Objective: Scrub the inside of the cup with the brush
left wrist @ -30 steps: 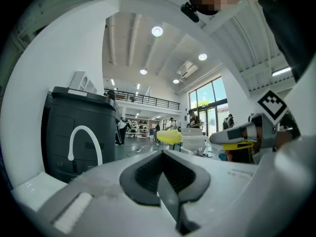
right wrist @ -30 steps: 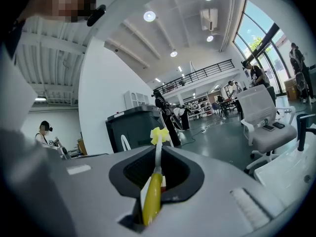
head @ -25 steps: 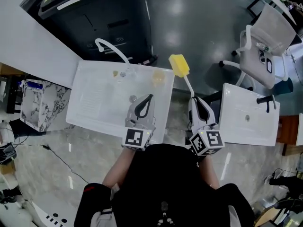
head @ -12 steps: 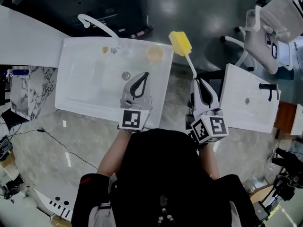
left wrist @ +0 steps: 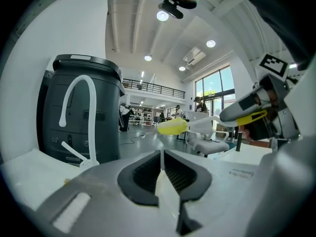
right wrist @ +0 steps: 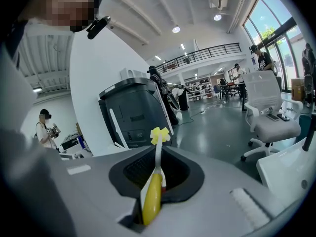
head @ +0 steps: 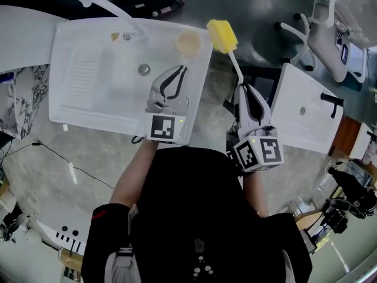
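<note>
- Holding the brush (head: 222, 35): the right gripper (head: 241, 88) has its jaws clamped on the yellow handle, with the white stem and yellow sponge head sticking out past the tips.
- Left gripper (head: 182, 69): jaws closed together with nothing between them. It hangs over the sink (head: 76, 108), toward its right side.
- Cup (head: 189, 42): upright in the sink's far right corner, with neither gripper touching it.
- Brush head sits just right of the cup in the head view, beyond the sink's rim and not inside the cup.
- Faucet (head: 100, 3) is at the sink's far left; the drain (head: 144, 69) lies between it and the left gripper.
- Second white sink (head: 306, 125) lies right of the right gripper.
</note>
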A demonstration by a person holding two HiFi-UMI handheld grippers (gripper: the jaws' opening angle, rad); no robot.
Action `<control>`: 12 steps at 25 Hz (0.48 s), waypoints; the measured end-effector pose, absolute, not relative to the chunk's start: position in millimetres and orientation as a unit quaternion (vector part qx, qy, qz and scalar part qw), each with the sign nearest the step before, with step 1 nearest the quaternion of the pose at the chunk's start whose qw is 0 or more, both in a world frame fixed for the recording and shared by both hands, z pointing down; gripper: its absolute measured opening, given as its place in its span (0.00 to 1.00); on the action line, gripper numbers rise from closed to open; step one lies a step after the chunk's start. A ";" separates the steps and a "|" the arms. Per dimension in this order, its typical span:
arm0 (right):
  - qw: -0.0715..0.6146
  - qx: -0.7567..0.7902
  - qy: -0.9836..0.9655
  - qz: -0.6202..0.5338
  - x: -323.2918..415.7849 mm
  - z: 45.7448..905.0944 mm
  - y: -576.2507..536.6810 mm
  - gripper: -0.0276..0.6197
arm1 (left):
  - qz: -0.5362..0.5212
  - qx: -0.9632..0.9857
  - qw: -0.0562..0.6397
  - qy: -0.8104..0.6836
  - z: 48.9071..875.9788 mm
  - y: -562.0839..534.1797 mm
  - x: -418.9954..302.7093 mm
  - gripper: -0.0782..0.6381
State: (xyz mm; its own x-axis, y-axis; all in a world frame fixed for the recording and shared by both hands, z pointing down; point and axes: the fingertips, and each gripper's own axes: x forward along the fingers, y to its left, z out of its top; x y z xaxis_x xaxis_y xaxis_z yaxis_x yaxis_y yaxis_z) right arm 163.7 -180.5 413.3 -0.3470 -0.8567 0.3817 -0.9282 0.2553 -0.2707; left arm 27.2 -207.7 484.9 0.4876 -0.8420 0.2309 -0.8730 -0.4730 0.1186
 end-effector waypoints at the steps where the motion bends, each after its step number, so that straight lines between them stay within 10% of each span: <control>1: 0.082 0.564 -0.789 0.229 163.2 415.6 -182.1 0.10 | 0.072 0.855 0.112 -0.501 489.0 -209.6 28.0 0.15; 12: 0.111 0.552 -0.786 0.256 159.9 440.2 -194.5 0.10 | 0.095 0.850 0.127 -0.503 533.6 -231.6 27.5 0.31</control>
